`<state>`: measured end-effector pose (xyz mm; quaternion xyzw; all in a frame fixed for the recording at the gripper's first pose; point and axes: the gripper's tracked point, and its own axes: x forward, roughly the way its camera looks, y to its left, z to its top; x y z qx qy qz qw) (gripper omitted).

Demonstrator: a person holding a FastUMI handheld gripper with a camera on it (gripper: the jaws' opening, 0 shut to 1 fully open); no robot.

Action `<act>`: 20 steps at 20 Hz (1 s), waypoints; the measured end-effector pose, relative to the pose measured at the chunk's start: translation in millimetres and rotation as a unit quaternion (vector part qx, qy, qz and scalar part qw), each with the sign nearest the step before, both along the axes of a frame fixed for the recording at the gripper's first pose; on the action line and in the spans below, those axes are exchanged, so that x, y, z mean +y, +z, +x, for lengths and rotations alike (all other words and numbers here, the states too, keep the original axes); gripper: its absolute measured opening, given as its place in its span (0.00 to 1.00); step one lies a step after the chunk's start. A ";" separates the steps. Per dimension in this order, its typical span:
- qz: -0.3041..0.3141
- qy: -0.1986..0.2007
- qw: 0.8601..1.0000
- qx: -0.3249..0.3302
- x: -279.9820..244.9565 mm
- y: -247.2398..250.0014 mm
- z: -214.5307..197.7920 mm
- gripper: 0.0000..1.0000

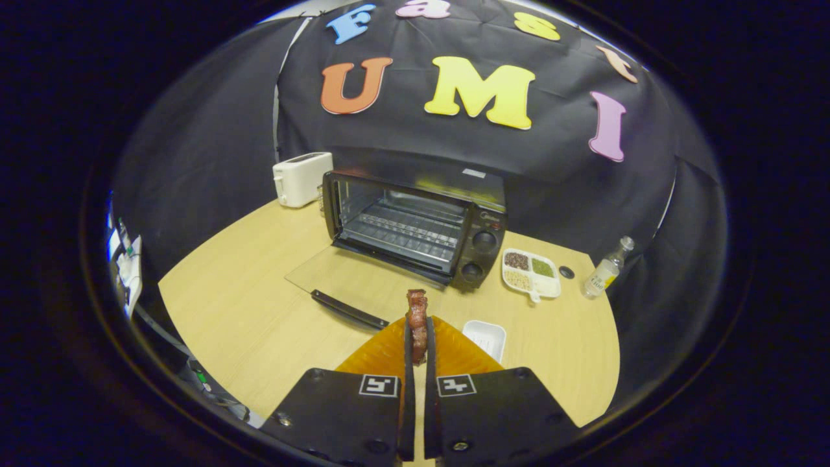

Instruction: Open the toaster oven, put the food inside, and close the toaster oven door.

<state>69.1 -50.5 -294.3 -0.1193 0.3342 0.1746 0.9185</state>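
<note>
Tongs: the tongs (pixel 418 350) are drawn narrow, both fingers pressing on a strip of dark red food (pixel 417 324) that stands upright between their tips and sticks up a little past them.
Food: held clear above the worktop (pixel 246 324), over an orange plate (pixel 389 353) that lies just under the fingers.
Toaster oven: the black toaster oven (pixel 415 224) sits beyond the fingers, well apart from them, toward the back of the worktop; its wire rack shows inside.
Door: the glass door (pixel 337 279) is folded down flat toward the tongs, its black handle (pixel 349 309) nearest them.
Beside the plate: a small white tray (pixel 486 337) lies just to its right.
Right of the oven: a white divided dish (pixel 532 274) with dark, green and pale contents, then a small clear bottle (pixel 606 269).
Left of the oven: a white toaster (pixel 302 178) at the back.
</note>
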 end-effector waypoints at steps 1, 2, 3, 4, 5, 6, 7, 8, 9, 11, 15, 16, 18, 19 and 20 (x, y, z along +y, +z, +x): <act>0.001 0.000 1.000 0.000 10.4 -3.8 3.1 0.09; 0.004 0.000 1.000 0.001 19.4 -8.1 5.7 0.09; 0.010 -0.001 1.000 0.000 29.4 -11.2 9.3 0.09; 0.017 -0.004 1.000 0.001 38.6 -14.7 13.9 0.09; 0.026 -0.008 1.000 -0.001 47.1 -17.0 18.1 0.09; 0.039 -0.014 0.999 -0.008 54.7 -17.4 22.7 0.09; 0.053 -0.023 0.998 -0.018 63.1 -17.2 30.3 0.09; 0.066 -0.038 0.997 -0.030 69.0 -18.6 37.5 0.09; 0.077 -0.051 0.995 -0.040 74.2 -20.7 46.5 0.09; 0.105 -0.079 0.989 -0.063 83.8 -23.7 63.8 0.09; 0.184 -0.134 0.968 -0.105 100.1 -33.9 103.9 0.09; 0.212 -0.142 0.960 -0.113 106.5 -35.6 114.3 0.09; 0.272 -0.157 0.940 -0.134 116.8 -35.5 132.2 0.09; 0.295 -0.172 0.930 -0.139 116.1 -37.4 143.1 0.09; 0.322 -0.192 0.916 -0.142 112.8 -40.5 152.8 0.09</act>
